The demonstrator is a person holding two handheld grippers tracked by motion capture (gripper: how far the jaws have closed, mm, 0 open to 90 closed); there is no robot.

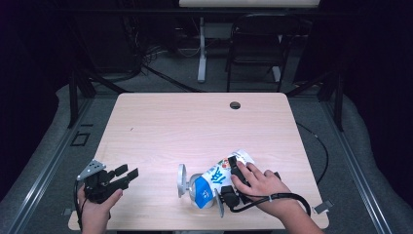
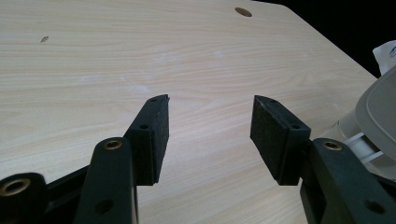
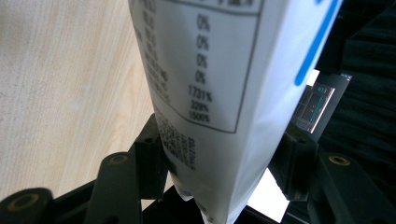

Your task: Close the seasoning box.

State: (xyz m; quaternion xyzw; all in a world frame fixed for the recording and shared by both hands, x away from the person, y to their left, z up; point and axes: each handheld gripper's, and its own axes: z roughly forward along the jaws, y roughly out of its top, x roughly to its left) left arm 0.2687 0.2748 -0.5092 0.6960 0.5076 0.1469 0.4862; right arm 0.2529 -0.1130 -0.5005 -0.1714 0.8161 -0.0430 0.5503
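R gripper (image 1: 233, 176): jaws wide, clamped on drink carton (image 1: 214, 178); long axis 2–8 o'clock. L gripper (image 1: 127, 175): open, empty, carton at 3 o'clock.

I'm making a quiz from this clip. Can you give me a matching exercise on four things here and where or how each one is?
Things:
1. carton
2. left gripper
3. right gripper
4. table hole

States:
A. open over bare wood
B. near the table's far edge
C. jaws on either side of the carton
D. tilted, white and blue, at the table's near edge

Pairs: 1-D, 2-A, 3-C, 4-B
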